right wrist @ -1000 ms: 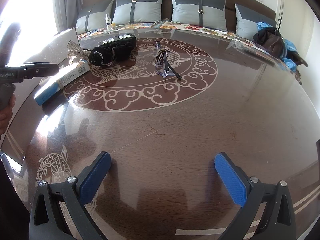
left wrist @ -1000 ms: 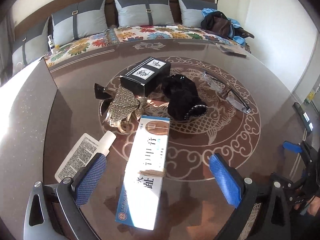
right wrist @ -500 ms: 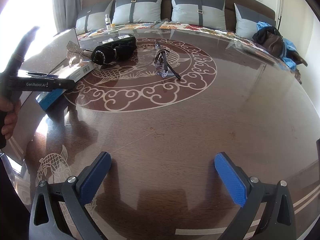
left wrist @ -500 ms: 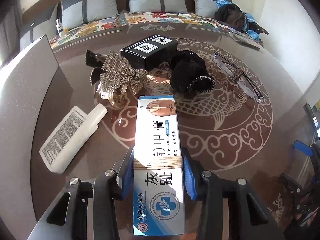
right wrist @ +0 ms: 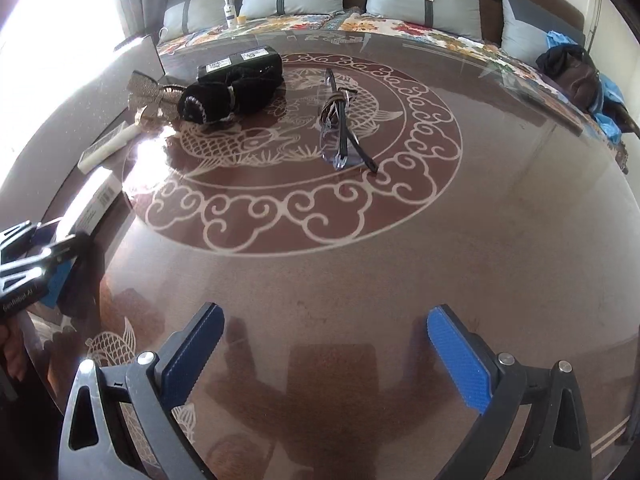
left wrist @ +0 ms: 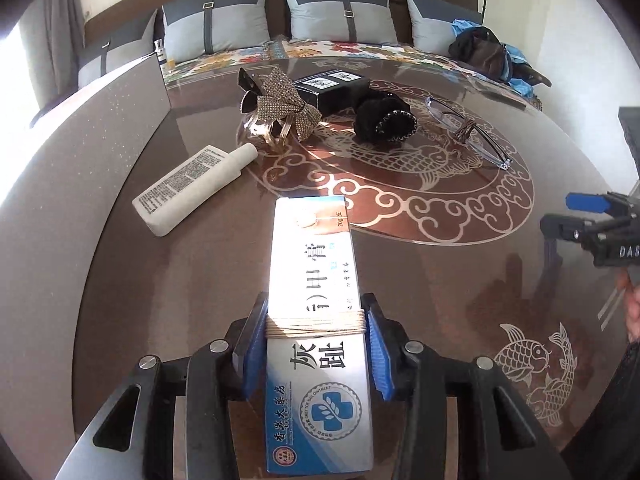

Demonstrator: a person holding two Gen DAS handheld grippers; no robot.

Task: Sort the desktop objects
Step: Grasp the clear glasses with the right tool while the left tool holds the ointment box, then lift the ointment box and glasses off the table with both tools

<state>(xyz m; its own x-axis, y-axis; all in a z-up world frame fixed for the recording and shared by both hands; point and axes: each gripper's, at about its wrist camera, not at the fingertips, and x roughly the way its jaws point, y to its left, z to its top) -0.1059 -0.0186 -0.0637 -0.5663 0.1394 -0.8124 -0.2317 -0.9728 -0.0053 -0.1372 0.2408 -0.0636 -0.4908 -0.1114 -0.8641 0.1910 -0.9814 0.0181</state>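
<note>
Sunlit and glossy, the round bench (left wrist: 460,280) carried the clutter while the left tool (left wrist: 316,354) clamped the ointment box (left wrist: 316,320), the right tool (right wrist: 324,356) gaped empty above bare bench; next, I'd judge, a clean lift.

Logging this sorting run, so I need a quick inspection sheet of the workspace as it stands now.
Surface: glossy round table with fish inlay, sun glare.
Job's things: ointment box, white tube, glitter bow, black box, black scrunchie, glasses.
Clutter: nothing seen.
Grippers: left gripper shut on ointment box; right gripper open, empty.
Cables: nothing seen.
Surroundings: sofa cushions, clothes heap, small bottle.
</note>
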